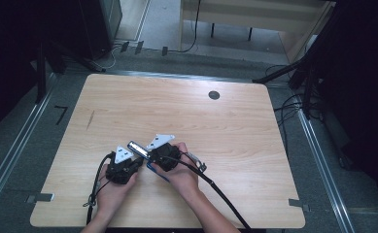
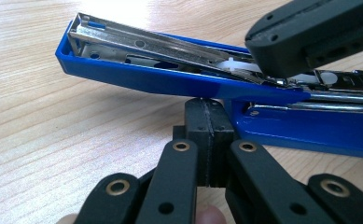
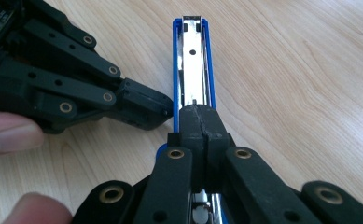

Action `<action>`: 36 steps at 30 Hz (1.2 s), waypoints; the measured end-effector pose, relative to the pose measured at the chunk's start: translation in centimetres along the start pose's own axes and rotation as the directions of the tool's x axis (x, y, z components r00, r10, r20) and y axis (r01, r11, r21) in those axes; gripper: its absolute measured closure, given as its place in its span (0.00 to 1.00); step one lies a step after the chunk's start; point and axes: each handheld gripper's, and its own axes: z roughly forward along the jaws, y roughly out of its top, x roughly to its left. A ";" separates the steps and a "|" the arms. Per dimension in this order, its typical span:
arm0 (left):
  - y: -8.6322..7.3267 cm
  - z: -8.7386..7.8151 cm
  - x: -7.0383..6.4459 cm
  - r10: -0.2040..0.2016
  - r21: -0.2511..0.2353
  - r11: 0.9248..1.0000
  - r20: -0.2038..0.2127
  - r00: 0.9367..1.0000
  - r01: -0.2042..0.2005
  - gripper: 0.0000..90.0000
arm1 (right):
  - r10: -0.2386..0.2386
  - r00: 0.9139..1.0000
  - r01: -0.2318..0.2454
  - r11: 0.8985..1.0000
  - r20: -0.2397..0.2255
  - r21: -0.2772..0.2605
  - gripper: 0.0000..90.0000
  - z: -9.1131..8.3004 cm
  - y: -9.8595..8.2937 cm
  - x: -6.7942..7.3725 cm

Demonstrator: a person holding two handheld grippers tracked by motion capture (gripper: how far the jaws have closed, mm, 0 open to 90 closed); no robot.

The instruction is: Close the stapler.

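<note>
A blue stapler [image 2: 170, 79] lies on the wooden table [image 1: 235, 131], swung open so its metal staple channel [image 3: 193, 60] faces up. My right gripper [image 3: 200, 123] is shut, and its tips rest on top of that channel near the hinge. My left gripper [image 2: 210, 126] is also shut, its tips touching the stapler's blue side from below and beside. In the high view both grippers meet at the front middle of the table, the left gripper [image 1: 138, 163] beside the right gripper [image 1: 148, 155], with the stapler's metal end [image 1: 136, 146] sticking out beyond them.
A dark round grommet [image 1: 214, 95] sits in the table's far right part. A black cable [image 1: 225, 199] trails from the right gripper off the front edge. Dark stands and cables crowd the floor to the right.
</note>
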 end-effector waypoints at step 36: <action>-0.7 -1.1 -2.0 0.001 -0.082 0.997 0.087 0.996 0.006 1.00 | 0.008 1.000 -0.007 0.998 0.011 -0.064 1.00 -1.0 0.9 0.2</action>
